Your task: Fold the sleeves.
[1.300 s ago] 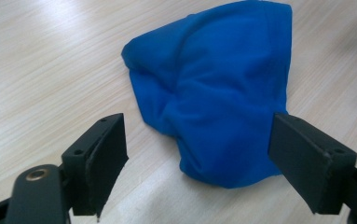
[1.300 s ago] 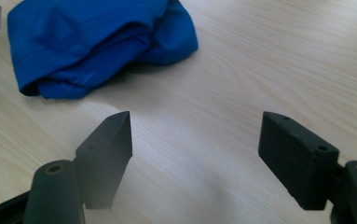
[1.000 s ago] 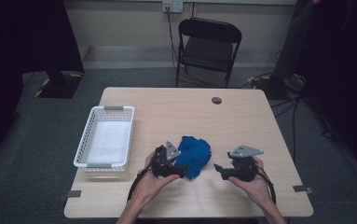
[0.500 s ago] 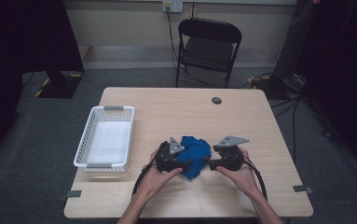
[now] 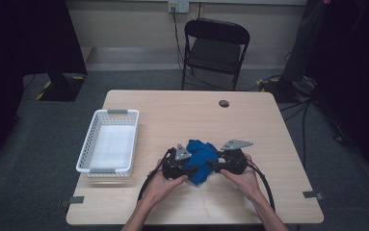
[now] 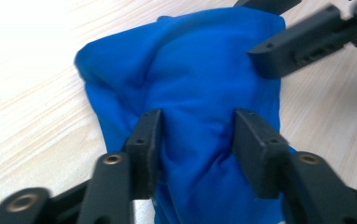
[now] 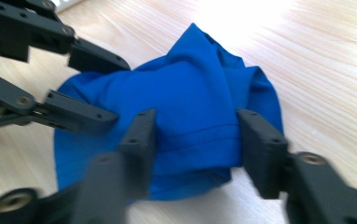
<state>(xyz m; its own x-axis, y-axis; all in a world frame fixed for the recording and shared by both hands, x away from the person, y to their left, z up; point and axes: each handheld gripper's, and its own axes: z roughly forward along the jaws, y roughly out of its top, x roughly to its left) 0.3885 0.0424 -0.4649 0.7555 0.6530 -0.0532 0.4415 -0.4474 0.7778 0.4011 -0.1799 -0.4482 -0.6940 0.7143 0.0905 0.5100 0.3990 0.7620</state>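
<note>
- A crumpled blue cloth lies in a heap on the light wooden bench, near the person's edge and a little right of the middle.
- The left gripper comes at the cloth's left side, held in the person's left hand; the high view shows its grey 3-cornered plate on top.
- In the left gripper view the 2 black fingers have just been closing, and a bunched fold of the cloth sits between them, with both inner faces pressed against the fabric.
- The right gripper meets the cloth from the right, held in the right hand.
- In the right gripper view its fingers have also just been closing; the cloth fills the gap between them and both touch it, clamped on a hemmed fold.
- Each gripper view also shows the other gripper's fingers on the far side of the heap.
- A white slatted basket stands on the bench well to the left of the cloth.
- A small dark round disc lies near the far edge of the bench.
- A black folding chair stands on the floor beyond the bench.
</note>
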